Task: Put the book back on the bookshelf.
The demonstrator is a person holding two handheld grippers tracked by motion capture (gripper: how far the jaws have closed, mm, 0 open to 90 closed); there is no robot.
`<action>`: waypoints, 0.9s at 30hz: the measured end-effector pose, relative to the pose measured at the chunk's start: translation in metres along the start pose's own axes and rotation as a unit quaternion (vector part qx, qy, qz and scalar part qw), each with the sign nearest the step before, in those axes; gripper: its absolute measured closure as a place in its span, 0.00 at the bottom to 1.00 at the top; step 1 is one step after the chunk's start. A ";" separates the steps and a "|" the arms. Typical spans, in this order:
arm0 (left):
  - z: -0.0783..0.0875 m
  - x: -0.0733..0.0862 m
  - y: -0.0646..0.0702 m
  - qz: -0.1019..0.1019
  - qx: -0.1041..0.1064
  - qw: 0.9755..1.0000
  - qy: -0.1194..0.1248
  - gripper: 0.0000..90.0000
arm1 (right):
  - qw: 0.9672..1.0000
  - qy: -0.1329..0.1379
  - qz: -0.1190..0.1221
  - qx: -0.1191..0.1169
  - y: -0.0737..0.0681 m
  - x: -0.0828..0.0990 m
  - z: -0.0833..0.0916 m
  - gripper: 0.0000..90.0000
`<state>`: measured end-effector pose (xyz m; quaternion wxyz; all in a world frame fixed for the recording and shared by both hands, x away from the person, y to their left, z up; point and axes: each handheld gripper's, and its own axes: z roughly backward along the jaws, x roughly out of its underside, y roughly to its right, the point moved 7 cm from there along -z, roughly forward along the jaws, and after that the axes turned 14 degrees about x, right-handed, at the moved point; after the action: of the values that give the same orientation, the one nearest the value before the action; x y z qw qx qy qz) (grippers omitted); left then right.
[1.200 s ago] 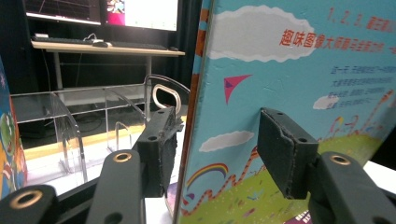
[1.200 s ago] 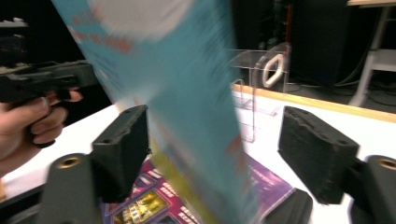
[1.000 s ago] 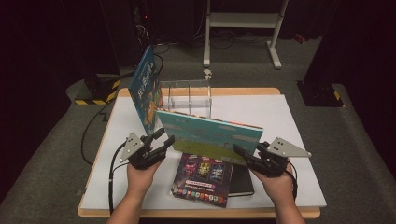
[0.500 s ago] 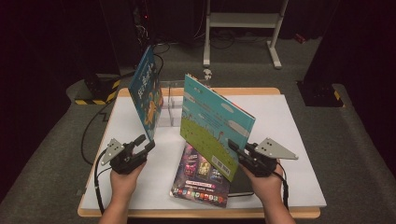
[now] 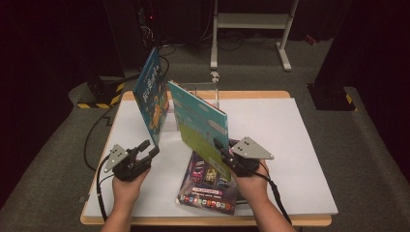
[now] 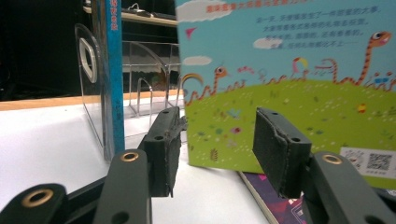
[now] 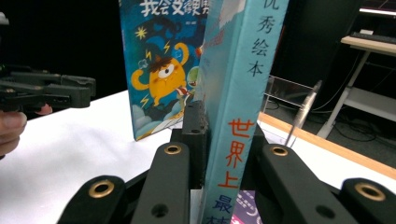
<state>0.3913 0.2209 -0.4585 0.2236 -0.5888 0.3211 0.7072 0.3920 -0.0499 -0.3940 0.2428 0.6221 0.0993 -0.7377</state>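
A teal and green picture book (image 5: 200, 128) stands on edge, tilted, over a dark purple book (image 5: 208, 186) that lies flat on the white table (image 5: 290, 125). My right gripper (image 5: 220, 147) is shut on the picture book's near lower corner. Its jaws have just been closing, and the spine (image 7: 252, 60) sits between the pads. My left gripper (image 5: 147, 150) hangs open to the left, with nothing between its fingers (image 6: 163, 154). The book's green cover (image 6: 299, 84) faces it. A blue monster book (image 5: 152, 96) stands upright in a clear rack (image 5: 198, 92).
The clear rack (image 6: 144, 74) has several dividers behind the blue book's spine (image 6: 114, 70). White tabletop lies bare to the right and in front of the left hand. Beyond the table's far edge are a metal stand and cables on the dark floor.
The picture book went from nearly level between both grippers to standing on edge in the right gripper. The left gripper let go and drew back to the left.
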 end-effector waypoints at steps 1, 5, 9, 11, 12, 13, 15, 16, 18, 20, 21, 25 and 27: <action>0.000 -0.001 0.000 -0.001 0.001 1.000 0.001 0.57 | 1.000 0.002 0.001 0.000 -0.002 -0.001 0.000 0.88; 0.000 -0.004 0.004 0.001 0.009 1.000 0.006 0.58 | 1.000 0.002 0.006 -0.005 -0.006 -0.001 0.000 0.88; -0.005 -0.010 0.017 -0.014 0.015 1.000 0.004 0.64 | 1.000 -0.004 0.002 -0.008 -0.004 -0.002 0.000 0.88; -0.013 -0.016 0.027 -0.017 0.024 1.000 0.005 0.64 | 1.000 -0.004 -0.001 -0.010 -0.003 -0.001 0.000 0.87; -0.016 -0.017 0.030 -0.020 0.026 0.999 0.005 0.64 | 1.000 -0.004 -0.004 -0.012 -0.003 -0.001 0.000 0.87; -0.020 -0.020 0.034 -0.022 0.029 0.999 0.006 0.65 | 1.000 -0.004 -0.007 -0.014 -0.003 -0.001 0.000 0.87; -0.029 -0.023 0.041 -0.019 0.034 0.999 0.008 0.67 | 1.000 -0.003 -0.013 -0.018 -0.003 -0.001 0.000 0.87; -0.035 -0.026 0.044 -0.018 0.035 0.999 0.008 0.68 | 1.000 -0.002 -0.017 -0.021 -0.003 -0.001 0.000 0.87; -0.049 -0.032 0.051 -0.033 0.027 0.999 0.007 0.70 | 0.999 -0.001 -0.024 -0.027 -0.003 0.000 0.000 0.87; -0.064 -0.037 0.056 -0.042 0.031 0.999 0.004 0.70 | 0.999 0.002 -0.028 -0.032 -0.005 0.000 0.000 0.87; -0.071 -0.039 0.059 -0.042 0.034 0.999 0.003 0.70 | 0.999 0.003 -0.030 -0.035 -0.005 0.000 0.000 0.87; -0.093 -0.043 0.064 -0.040 0.041 0.998 -0.003 0.71 | 0.999 0.006 -0.033 -0.038 -0.009 0.001 0.002 0.87; -0.097 -0.043 0.065 -0.037 0.042 0.998 -0.004 0.71 | 0.999 0.007 -0.032 -0.041 -0.010 0.001 0.002 0.87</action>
<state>0.4217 0.1087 -0.4134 0.2755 -0.5876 0.3279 0.6865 0.3852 -0.0422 -0.3963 0.2437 0.6131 0.1509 -0.7362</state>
